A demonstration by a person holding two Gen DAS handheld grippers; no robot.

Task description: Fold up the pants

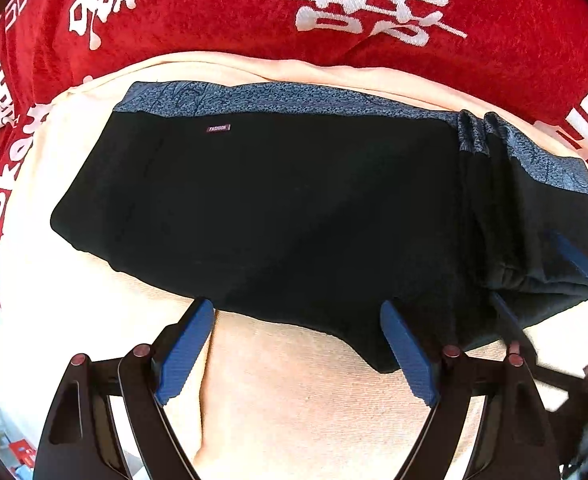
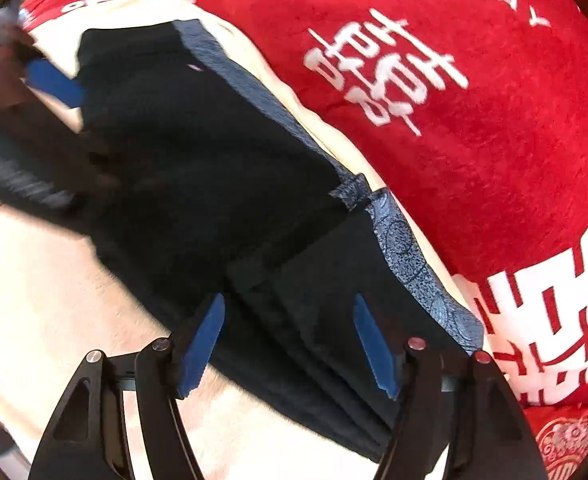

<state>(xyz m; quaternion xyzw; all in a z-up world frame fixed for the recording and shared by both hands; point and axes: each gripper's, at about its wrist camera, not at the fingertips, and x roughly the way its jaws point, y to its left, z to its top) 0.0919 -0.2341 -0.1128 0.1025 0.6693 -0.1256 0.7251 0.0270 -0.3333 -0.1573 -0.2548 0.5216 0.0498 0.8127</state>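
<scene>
The black pants [image 1: 278,208] lie folded flat on a cream cloth [image 1: 294,392], with a blue patterned waistband [image 1: 294,98] along the far edge and a small label near it. My left gripper [image 1: 298,314] is open, its blue pads at the near edge of the pants. My right gripper [image 2: 290,304] is open over the bunched right end of the pants [image 2: 294,280]; it also shows at the right edge of the left wrist view [image 1: 574,256]. The left gripper appears blurred at the upper left in the right wrist view [image 2: 54,80].
A red blanket with white characters [image 1: 254,12] covers the surface beyond and around the cream cloth; it also fills the right side of the right wrist view [image 2: 494,120]. Floor and small items show at the far lower left [image 1: 18,452].
</scene>
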